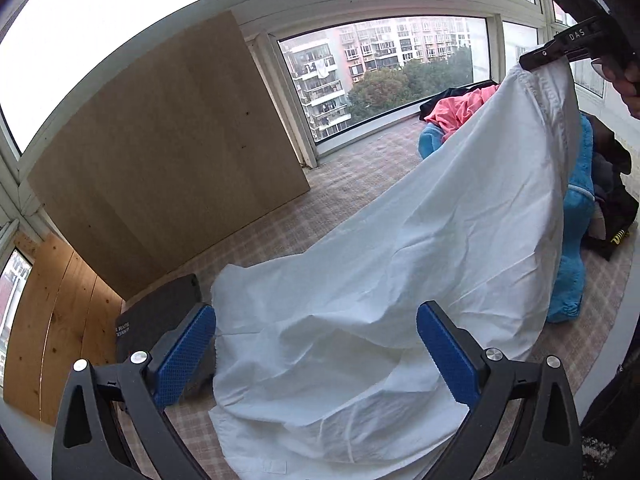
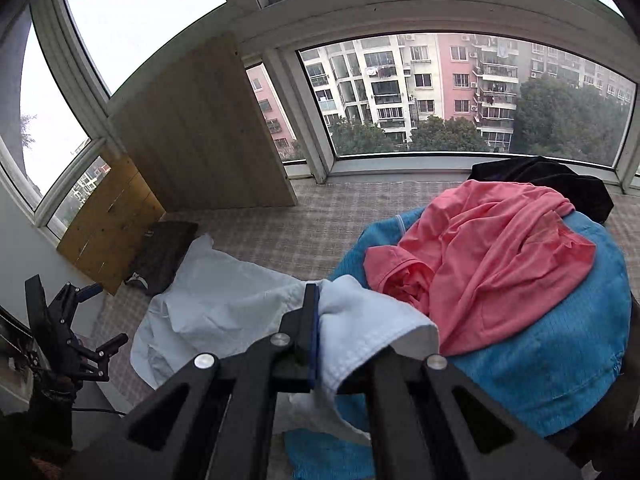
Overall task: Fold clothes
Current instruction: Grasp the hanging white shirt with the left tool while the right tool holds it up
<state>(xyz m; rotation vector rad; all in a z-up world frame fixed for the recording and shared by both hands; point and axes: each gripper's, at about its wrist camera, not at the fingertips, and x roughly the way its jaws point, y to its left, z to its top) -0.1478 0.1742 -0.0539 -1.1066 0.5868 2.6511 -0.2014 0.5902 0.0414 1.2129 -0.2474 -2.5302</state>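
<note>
The white garment [image 1: 400, 280] is covering much of the blue garment [image 1: 576, 216]; its near end is running off the picture's bottom edge.

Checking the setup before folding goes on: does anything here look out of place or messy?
Only the heap: a pink top and a dark garment lie crumpled on a blue one, unfolded. The white garment hangs from the right gripper, rumpled, trailing on the carpet.
</note>
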